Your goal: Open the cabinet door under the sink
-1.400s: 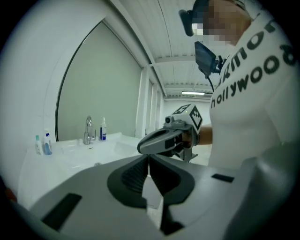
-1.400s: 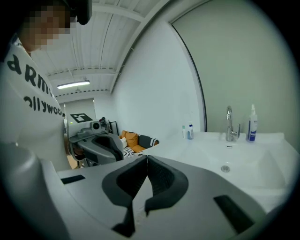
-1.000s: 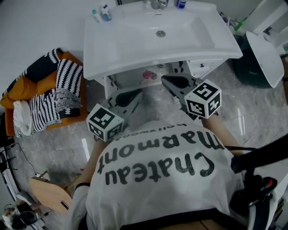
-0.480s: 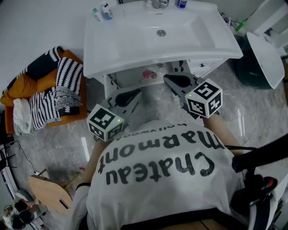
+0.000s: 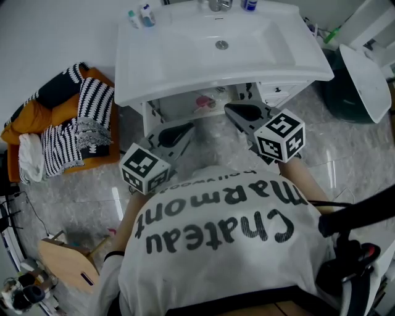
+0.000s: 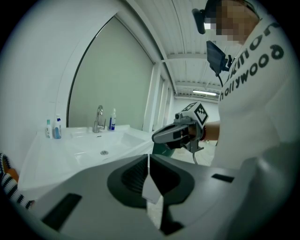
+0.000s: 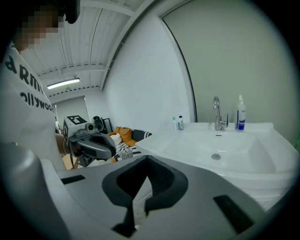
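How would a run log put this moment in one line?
left gripper: shut, empty | right gripper: shut, empty | both: in front of white ceramic sink, touching nothing

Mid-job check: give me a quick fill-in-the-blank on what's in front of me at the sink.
The left hand-held gripper and the right hand-held gripper both have jaws ____, holding nothing.
In the head view, the striped cloths lie to the ____ of the sink.
____ small bottles stand at the sink's back left corner.
Missing words: shut; left; two.
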